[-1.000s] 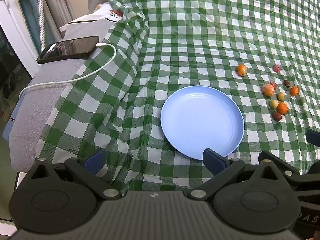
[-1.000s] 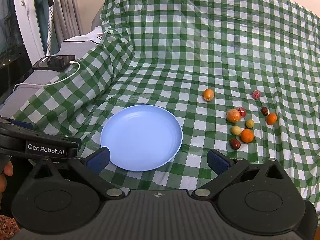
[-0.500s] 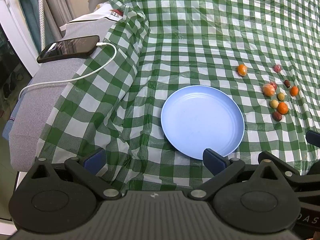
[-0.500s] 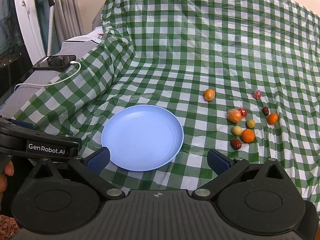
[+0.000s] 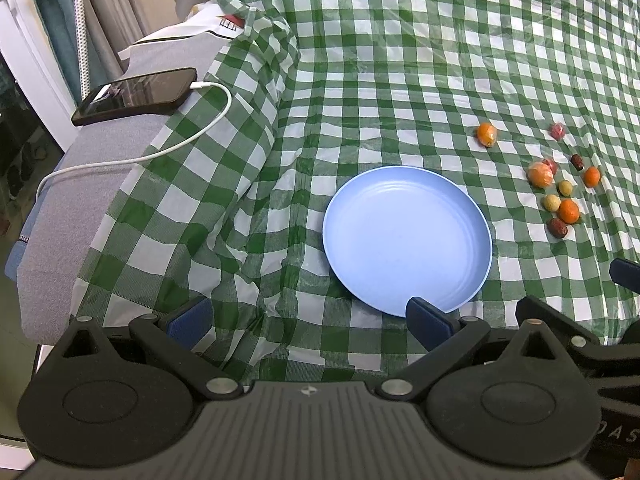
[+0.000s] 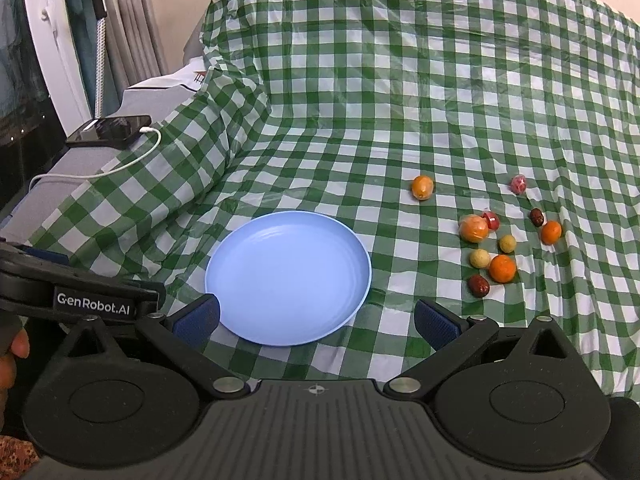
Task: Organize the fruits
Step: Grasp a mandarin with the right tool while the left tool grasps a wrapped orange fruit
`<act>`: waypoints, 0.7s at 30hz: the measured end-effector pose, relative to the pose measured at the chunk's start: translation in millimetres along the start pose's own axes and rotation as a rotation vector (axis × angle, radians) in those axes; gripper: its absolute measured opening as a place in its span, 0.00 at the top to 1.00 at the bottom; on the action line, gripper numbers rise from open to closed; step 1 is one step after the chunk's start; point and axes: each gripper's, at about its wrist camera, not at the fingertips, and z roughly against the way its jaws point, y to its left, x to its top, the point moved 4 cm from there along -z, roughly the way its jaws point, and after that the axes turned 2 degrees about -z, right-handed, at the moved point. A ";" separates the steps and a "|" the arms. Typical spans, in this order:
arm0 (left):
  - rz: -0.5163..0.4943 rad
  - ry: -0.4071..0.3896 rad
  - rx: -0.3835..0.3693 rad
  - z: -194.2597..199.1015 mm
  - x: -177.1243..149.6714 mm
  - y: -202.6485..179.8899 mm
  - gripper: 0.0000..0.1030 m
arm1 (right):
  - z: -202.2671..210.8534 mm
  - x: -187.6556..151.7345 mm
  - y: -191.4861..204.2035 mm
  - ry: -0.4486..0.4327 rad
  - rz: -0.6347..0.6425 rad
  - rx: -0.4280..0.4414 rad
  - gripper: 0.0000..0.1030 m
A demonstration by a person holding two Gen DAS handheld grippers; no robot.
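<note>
An empty light blue plate (image 5: 404, 236) (image 6: 288, 280) lies on the green checked cloth. Several small fruits lie in a loose group to its right: orange ones (image 6: 503, 268) (image 6: 551, 232), yellow ones (image 6: 479, 258), dark red ones (image 6: 479, 285), and a lone orange fruit (image 6: 422, 187) (image 5: 487, 134) farther back. My left gripper (image 5: 308, 316) is open and empty, near the plate's front left edge. My right gripper (image 6: 316, 320) is open and empty, over the plate's front edge, with the fruits ahead to its right.
A black phone (image 5: 136, 95) on a white charging cable (image 5: 192, 136) lies on a grey surface at the left, beside the cloth's bunched edge. Curtains and a white frame stand at the far left. The left gripper's body (image 6: 72, 292) shows at the right view's left edge.
The right wrist view has shifted very slightly; the plate and fruits sit a touch further right in it. Nothing has been picked up or moved.
</note>
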 end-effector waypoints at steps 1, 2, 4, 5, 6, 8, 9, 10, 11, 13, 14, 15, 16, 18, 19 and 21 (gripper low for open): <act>-0.004 0.003 0.002 -1.1 0.6 -0.8 0.00 | -1.5 0.2 -1.8 -0.002 -0.007 0.003 0.00; -0.007 0.005 0.004 -2.2 0.9 -1.8 0.00 | -3.3 0.4 -3.9 -0.004 -0.016 0.005 0.00; -0.012 0.012 0.003 -4.9 2.7 -3.7 0.00 | -7.4 0.8 -10.3 -0.015 -0.043 -0.001 0.00; -0.014 0.015 -0.003 -6.0 3.5 -5.0 0.00 | -9.8 1.5 -15.7 -0.026 -0.062 -0.011 0.00; -0.017 0.017 -0.014 -7.7 5.5 -6.9 0.00 | -12.1 1.7 -22.0 -0.037 -0.084 -0.025 0.00; -0.021 0.021 -0.028 -10.9 9.7 -11.8 0.00 | -19.7 1.7 -38.5 -0.056 -0.135 -0.067 0.00; -0.025 0.021 -0.035 -12.9 12.7 -15.7 0.00 | -24.0 1.1 -48.3 -0.064 -0.161 -0.092 0.00; -0.033 0.021 -0.042 -15.0 16.7 -20.7 0.00 | -28.2 -0.2 -59.7 -0.070 -0.186 -0.118 0.00; -0.043 0.021 -0.047 -17.5 21.2 -26.8 0.00 | -32.2 -2.5 -72.1 -0.078 -0.209 -0.147 0.00; -0.066 0.019 -0.058 -22.5 30.4 -40.9 0.00 | -42.4 -6.2 -96.2 -0.087 -0.246 -0.212 0.00; -0.076 0.019 -0.067 -24.9 34.3 -47.9 0.00 | -47.7 -8.5 -109.4 -0.091 -0.260 -0.242 0.00; -0.087 0.020 -0.080 -28.4 39.4 -56.2 0.00 | -53.0 -11.1 -122.7 -0.094 -0.269 -0.268 0.00; -0.099 0.022 -0.098 -32.5 45.1 -65.4 0.00 | -59.1 -13.3 -135.9 -0.094 -0.276 -0.292 0.01; -0.115 0.026 -0.123 -41.1 55.4 -81.8 0.00 | -68.1 -16.4 -161.2 -0.099 -0.285 -0.331 0.01; -0.124 0.027 -0.135 -45.7 61.7 -91.4 0.00 | -74.7 -16.9 -172.1 -0.102 -0.283 -0.347 0.01; -0.143 0.022 -0.153 -54.5 73.5 -109.0 0.00 | -89.1 -17.5 -190.4 -0.102 -0.255 -0.361 0.01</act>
